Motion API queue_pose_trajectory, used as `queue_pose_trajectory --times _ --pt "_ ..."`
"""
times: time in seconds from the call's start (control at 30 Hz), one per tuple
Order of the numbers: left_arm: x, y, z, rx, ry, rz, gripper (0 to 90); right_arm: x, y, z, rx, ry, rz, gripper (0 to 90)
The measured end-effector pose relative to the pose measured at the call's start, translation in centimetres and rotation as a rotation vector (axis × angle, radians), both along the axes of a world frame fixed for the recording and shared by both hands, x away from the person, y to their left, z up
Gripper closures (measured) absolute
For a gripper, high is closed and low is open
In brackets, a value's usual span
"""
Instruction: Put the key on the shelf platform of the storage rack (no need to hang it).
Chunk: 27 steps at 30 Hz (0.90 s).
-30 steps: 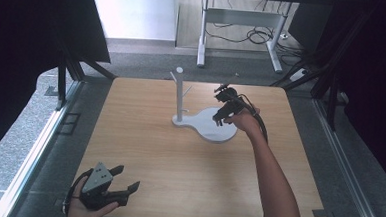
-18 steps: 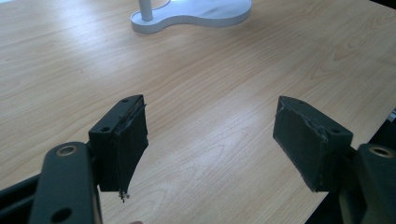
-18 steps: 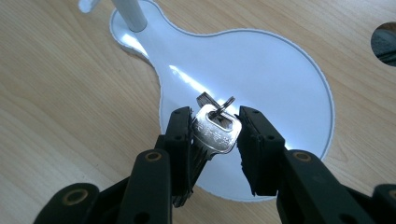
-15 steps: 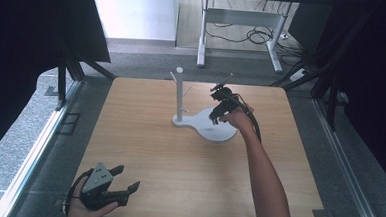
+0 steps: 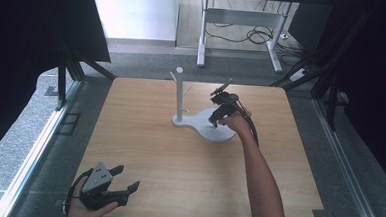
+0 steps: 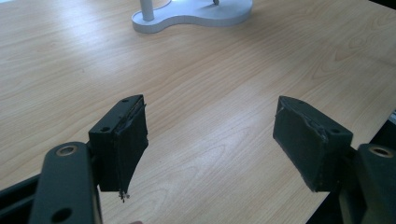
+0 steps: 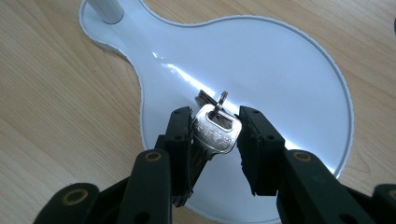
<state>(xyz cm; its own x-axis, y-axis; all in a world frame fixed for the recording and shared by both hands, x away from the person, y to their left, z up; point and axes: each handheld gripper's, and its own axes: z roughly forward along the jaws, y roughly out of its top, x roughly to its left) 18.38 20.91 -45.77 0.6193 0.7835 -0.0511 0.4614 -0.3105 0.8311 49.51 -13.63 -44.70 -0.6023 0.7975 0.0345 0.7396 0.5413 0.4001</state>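
Keys (image 7: 215, 133) pinched in the right gripper (image 7: 215, 135), and that gripper sits lower than it did a second ago; in the high view the right gripper (image 5: 220, 110) has come down and a little toward the person, from just above the far edge of the white stand's base to right over the round part of that base (image 5: 215, 132); the left gripper (image 5: 108, 184) has not moved from the near left corner of the table (image 5: 177, 178).

Close up in the right gripper view: a silvery key with a squared head, lettering stamped on it too fine to read, clamped between the two black jaws by its head; a ring (image 7: 219, 103) passes through the slot at the top and stands up from it; more flat metal lies stacked behind the front key (a second key, by the look of it), partly hidden by the left-hand jaw; the bunch hangs over the glossy white base (image 7: 280, 70), whether touching it I cannot tell; the stand's post (image 7: 106, 9) rises at the base's narrow end.

Left gripper (image 6: 210, 135) with jaws spread wide, bare wood between them, the stand (image 6: 196, 11) well apart from it across the table.
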Motion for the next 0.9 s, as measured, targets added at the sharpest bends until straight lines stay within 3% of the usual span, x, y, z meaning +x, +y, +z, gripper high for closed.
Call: queue_pose_trajectory --times 0.53,0.9 --pt "0.0 0.0 0.0 -0.003 0.001 0.003 26.4 0.2 -0.2 -2.7 -0.014 -0.003 0.001 66.7" --pt "0.1 0.0 -0.1 0.002 0.009 -0.003 26.3 -0.1 0.6 -4.2 -0.067 0.009 0.033 66.1"
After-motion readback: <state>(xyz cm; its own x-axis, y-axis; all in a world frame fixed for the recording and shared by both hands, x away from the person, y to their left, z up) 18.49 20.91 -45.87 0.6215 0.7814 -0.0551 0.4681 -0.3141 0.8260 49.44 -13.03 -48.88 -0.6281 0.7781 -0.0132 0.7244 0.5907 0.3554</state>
